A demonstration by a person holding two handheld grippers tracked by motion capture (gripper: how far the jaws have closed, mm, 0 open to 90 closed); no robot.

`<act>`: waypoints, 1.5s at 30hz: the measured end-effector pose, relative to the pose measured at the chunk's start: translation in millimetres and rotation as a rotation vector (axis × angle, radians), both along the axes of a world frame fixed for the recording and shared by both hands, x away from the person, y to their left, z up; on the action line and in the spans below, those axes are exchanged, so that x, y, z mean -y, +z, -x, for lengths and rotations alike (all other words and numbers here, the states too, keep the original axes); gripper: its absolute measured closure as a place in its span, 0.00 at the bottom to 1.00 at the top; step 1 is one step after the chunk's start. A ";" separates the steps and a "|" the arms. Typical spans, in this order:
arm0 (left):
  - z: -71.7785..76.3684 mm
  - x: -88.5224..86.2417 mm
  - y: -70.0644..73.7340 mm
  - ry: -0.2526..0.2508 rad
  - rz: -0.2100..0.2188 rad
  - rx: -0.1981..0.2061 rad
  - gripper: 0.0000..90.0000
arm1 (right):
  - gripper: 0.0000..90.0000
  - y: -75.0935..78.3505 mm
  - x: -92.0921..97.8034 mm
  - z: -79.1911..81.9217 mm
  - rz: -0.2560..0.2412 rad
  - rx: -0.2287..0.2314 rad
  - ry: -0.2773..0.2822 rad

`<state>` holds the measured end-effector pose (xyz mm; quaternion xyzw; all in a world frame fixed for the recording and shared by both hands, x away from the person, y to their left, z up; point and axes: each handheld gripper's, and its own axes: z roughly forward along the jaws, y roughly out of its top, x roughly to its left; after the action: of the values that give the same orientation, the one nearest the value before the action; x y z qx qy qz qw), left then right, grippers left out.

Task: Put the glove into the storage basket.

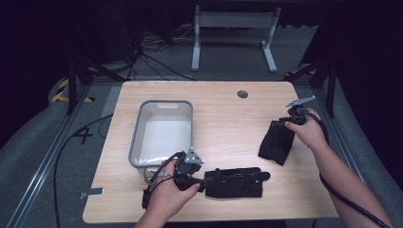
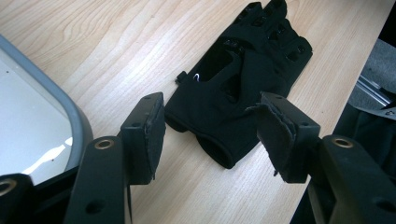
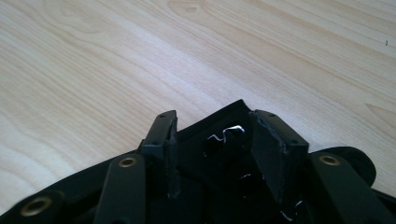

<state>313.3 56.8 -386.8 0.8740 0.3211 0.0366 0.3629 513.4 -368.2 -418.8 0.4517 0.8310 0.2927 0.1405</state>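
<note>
Two black gloves on the table (image 1: pixel 223 118); the near glove (image 1: pixel 235 182) lies flat by the front edge, cuff toward the left hand-held gripper (image 1: pixel 198 183), whose jaws stand wide apart with nothing between them, the cuff just ahead in the left gripper view (image 2: pixel 233 93); this looks like the approach to a pick-up, so next comes a push forward and a squeeze on the cuff; the far glove (image 1: pixel 276 141) sits at the right side, its edge pinched in the right hand-held gripper (image 3: pixel 212 135), jaws closed down on the fabric; the grey bin (image 1: pixel 161 133) waits open just left of the near glove; nothing blocks the way but the bin's rim (image 2: pixel 70 112) close beside the left jaw.
</note>
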 end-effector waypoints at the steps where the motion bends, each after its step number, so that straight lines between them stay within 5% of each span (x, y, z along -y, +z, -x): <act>1: 0.1 -0.5 0.1 0.002 0.001 -0.001 0.48 | 0.53 -1.7 -0.2 -1.8 0.003 0.000 -0.003; 14: -2.3 -0.3 -2.5 -0.003 0.001 -0.011 0.48 | 0.50 -6.6 -5.7 -17.4 0.065 -0.013 -0.007; 18: -2.9 -0.2 -3.4 -0.002 0.000 -0.010 0.48 | 0.52 -12.4 -7.9 -21.0 0.133 -0.037 0.002; 26: -3.5 1.6 -5.2 -0.009 -0.005 -0.016 0.48 | 0.63 -15.7 -5.1 -20.4 0.085 -0.057 -0.019; 32: -2.8 2.3 -4.2 -0.012 -0.004 -0.010 0.48 | 0.92 -12.9 -5.9 -17.5 0.082 -0.068 -0.036; 36: -3.5 -0.8 -3.4 -0.002 0.000 -0.007 0.48 | 0.94 -8.1 -4.9 -15.6 0.108 -0.057 -0.030; 45: -5.4 1.6 -2.1 -0.010 0.000 0.000 0.48 | 0.94 24.6 -2.1 3.4 -0.008 -0.018 -0.038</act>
<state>318.7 55.2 -388.9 0.8756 0.3166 0.0346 0.3633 510.0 -366.1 -394.2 0.4704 0.8223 0.2894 0.1368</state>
